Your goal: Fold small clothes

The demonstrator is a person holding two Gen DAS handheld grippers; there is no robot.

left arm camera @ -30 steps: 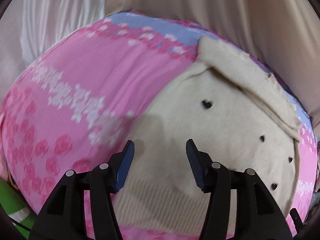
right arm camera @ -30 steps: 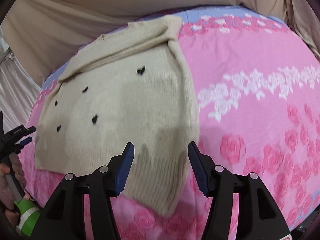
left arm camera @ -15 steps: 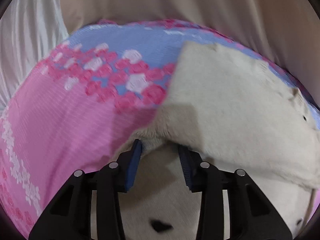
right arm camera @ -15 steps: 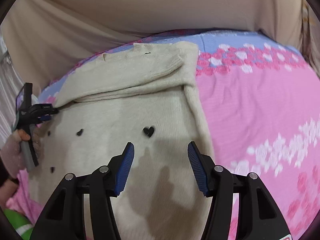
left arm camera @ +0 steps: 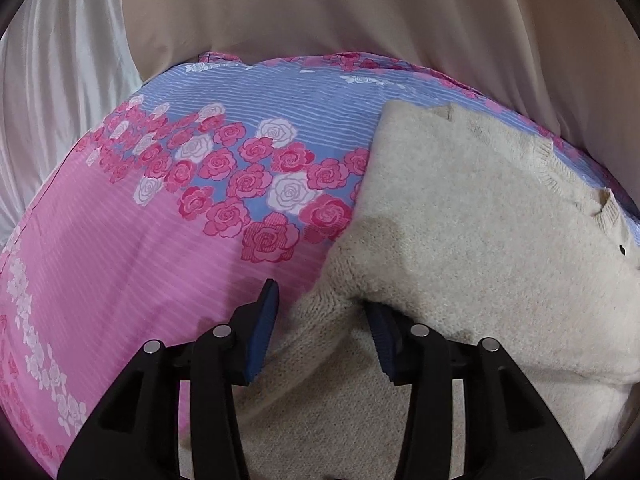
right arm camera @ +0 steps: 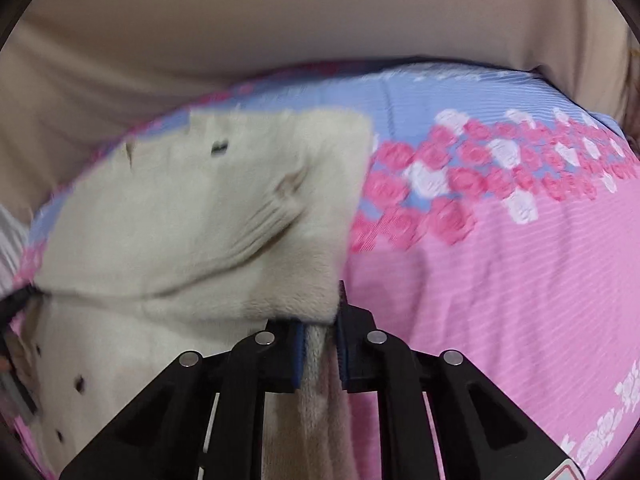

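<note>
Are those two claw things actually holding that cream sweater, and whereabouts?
The right gripper pinches the cream sweater at its side edge as its jaws close. The left gripper straddles the opposite edge, jaws opening, not gripping.

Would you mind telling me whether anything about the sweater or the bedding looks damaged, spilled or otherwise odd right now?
Nothing stands out. The cream sweater lies partly folded on the rose-print sheet, with no visible stains or tears. The right wrist view is motion-blurred, so fine detail there is unclear.
</note>
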